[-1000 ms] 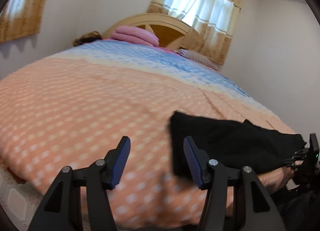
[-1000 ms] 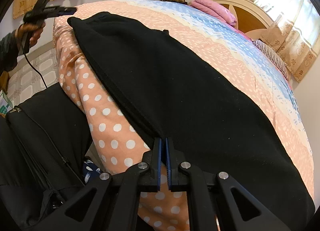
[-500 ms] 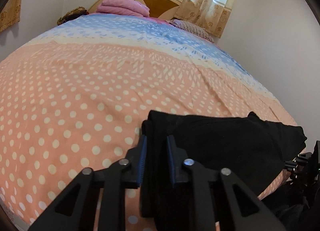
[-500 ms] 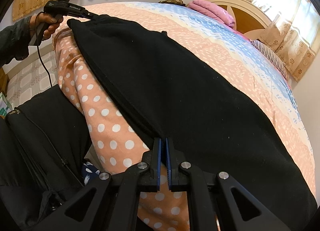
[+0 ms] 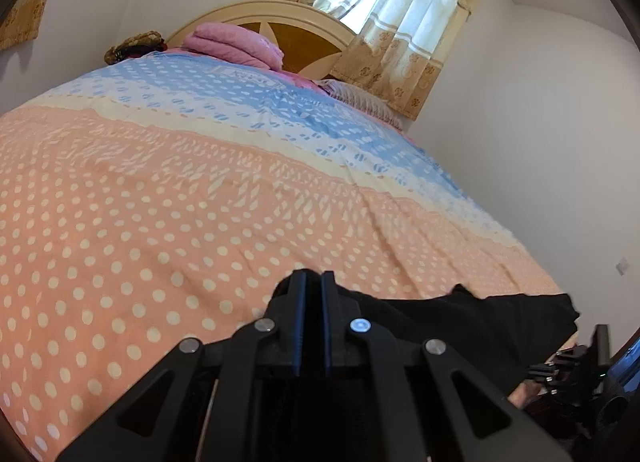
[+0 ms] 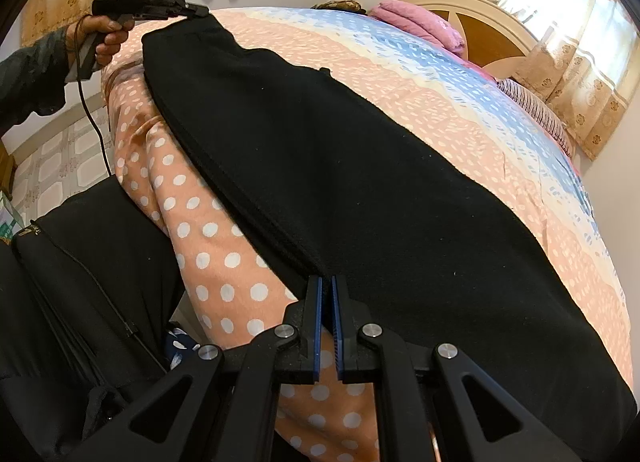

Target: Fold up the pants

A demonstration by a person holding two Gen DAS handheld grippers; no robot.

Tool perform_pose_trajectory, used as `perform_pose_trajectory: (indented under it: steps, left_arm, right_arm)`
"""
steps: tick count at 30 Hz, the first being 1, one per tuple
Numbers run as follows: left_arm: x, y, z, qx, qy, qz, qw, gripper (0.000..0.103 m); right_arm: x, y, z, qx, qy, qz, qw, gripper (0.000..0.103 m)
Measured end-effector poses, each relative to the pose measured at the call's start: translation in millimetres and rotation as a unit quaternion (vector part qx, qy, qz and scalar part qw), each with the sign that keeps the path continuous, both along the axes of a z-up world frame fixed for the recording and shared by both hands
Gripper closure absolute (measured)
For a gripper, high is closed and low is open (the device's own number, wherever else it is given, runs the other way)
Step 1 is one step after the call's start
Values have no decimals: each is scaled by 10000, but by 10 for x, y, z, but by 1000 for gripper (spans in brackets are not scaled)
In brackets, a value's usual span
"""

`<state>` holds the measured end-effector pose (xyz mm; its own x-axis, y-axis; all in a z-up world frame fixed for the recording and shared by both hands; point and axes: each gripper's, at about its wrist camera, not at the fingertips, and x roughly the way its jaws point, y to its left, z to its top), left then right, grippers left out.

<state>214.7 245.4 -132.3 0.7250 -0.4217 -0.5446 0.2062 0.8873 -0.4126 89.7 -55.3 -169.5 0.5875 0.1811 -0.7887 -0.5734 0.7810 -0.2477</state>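
Black pants lie along the near edge of the polka-dot bed. My right gripper is shut on the near edge of the pants. My left gripper is shut on the far end of the pants; it shows in the right wrist view pinching that corner, lifted slightly off the bed. The right gripper appears at the lower right of the left wrist view.
The bedspread is peach with white dots, blue toward the headboard. Pink folded blankets and a striped pillow lie at the head. A tiled floor and the person's dark clothing are at left.
My left gripper moved onto the pants' end, closed on it and lifted it slightly. The right gripper has stayed shut on the near edge.
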Motion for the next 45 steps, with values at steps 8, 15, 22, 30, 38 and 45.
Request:
perform_pose_trajectory:
  steps: [8, 15, 22, 30, 38, 45]
  left_arm:
    - [-46, 184, -407, 61, 517, 252, 9983, 93]
    - [-406, 330, -135, 30, 128, 706, 9974, 80]
    - [-627, -385, 178, 455, -630, 151, 9969, 45]
    - [-582, -922, -329, 1369, -157, -223, 9902, 44]
    - [-723, -844, -415, 1292, -325, -245, 9908, 44]
    - [-809, -819, -369, 1099, -366, -120, 9932, 44]
  right_arm:
    - [2, -39, -6, -36, 45, 6, 10000, 96]
    - [158, -233, 359, 789, 256, -134, 9965, 54]
    - [835, -109, 769, 1773, 516, -450, 9818, 54]
    - [1881, 219, 411, 3013, 1734, -1019, 9321, 54]
    - [2428, 526, 5, 3651, 2870, -1139, 8782, 62]
    - [2374, 630, 145, 3639, 2416, -1118, 8926, 99]
